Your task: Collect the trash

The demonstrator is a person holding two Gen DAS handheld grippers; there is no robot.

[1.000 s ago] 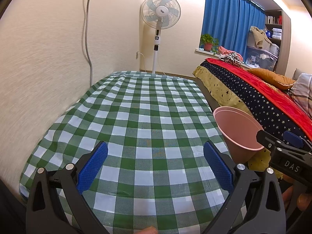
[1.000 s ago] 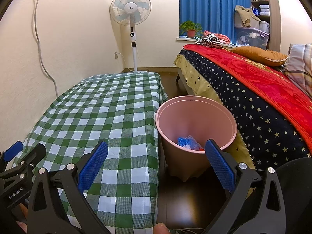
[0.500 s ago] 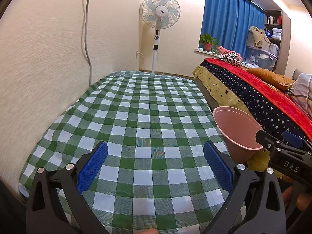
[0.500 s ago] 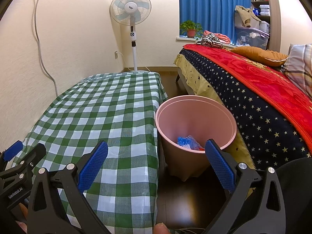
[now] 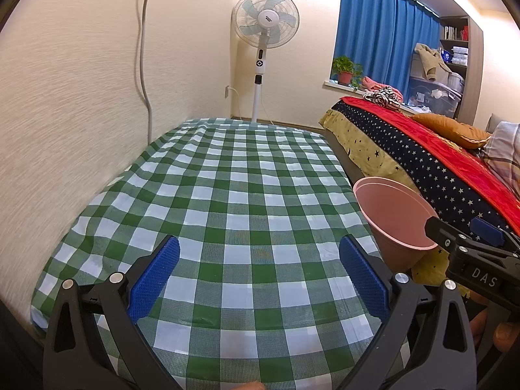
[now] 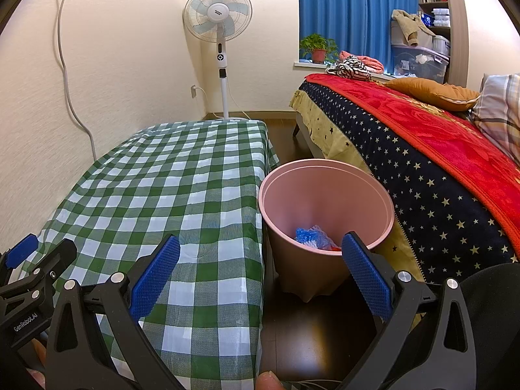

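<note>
A pink bin [image 6: 325, 208] stands on the dark floor between the table and the bed; it also shows in the left wrist view [image 5: 393, 217]. Blue crumpled trash with a bit of red [image 6: 312, 237] lies inside it. My left gripper [image 5: 258, 273] is open and empty above the near part of the green checked tablecloth [image 5: 227, 201]. My right gripper [image 6: 260, 269] is open and empty, held near the table's right edge, in front of the bin. The right gripper also shows at the right in the left wrist view [image 5: 471, 247].
The table with the checked cloth [image 6: 169, 188] stands against the left wall. A bed with a red and starred cover [image 6: 422, 149] is at the right. A standing fan [image 6: 219, 32] is in the far corner. A cable [image 5: 144, 48] hangs down the wall.
</note>
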